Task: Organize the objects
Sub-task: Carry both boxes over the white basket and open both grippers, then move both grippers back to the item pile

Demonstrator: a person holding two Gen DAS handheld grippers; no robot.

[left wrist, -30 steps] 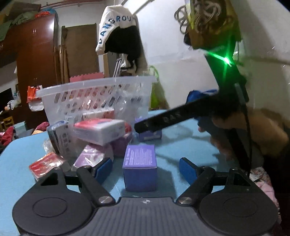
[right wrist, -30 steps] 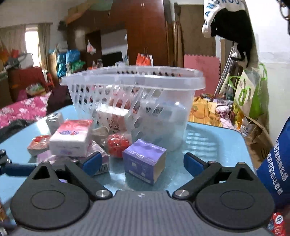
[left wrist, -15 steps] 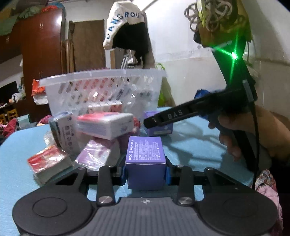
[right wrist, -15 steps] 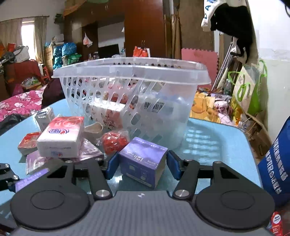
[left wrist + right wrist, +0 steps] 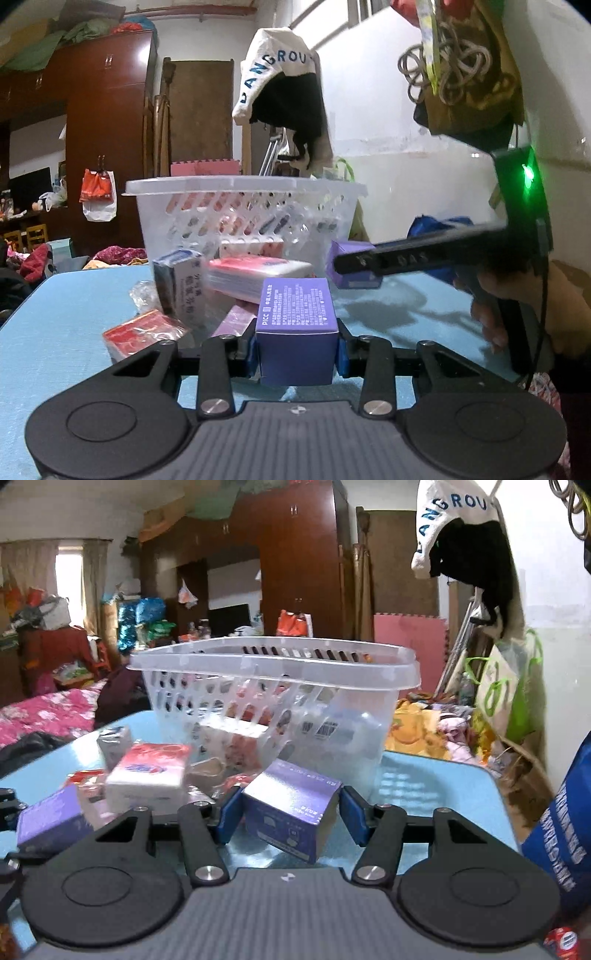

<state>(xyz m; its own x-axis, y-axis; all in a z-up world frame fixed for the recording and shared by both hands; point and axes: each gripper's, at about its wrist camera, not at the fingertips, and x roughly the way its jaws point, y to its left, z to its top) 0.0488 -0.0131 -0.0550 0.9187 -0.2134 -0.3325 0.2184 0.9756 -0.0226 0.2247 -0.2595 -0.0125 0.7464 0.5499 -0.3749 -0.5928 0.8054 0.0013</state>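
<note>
Two purple boxes gripped: left claw (image 5: 297, 350) pinches one box (image 5: 297, 325), right claw (image 5: 290, 812) clamps another (image 5: 291, 806), tilted. Both jaws just closed. Step: pickup. Beyond, packets (image 5: 147, 775) litter table (image 5: 55, 332); basket (image 5: 277, 686) behind. Next: raise above rim, release inside.

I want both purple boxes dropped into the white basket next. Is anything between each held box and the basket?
Left gripper: its purple box faces a heap of packets before the basket. Right gripper: its own purple box has only the basket's wall ahead.
</note>
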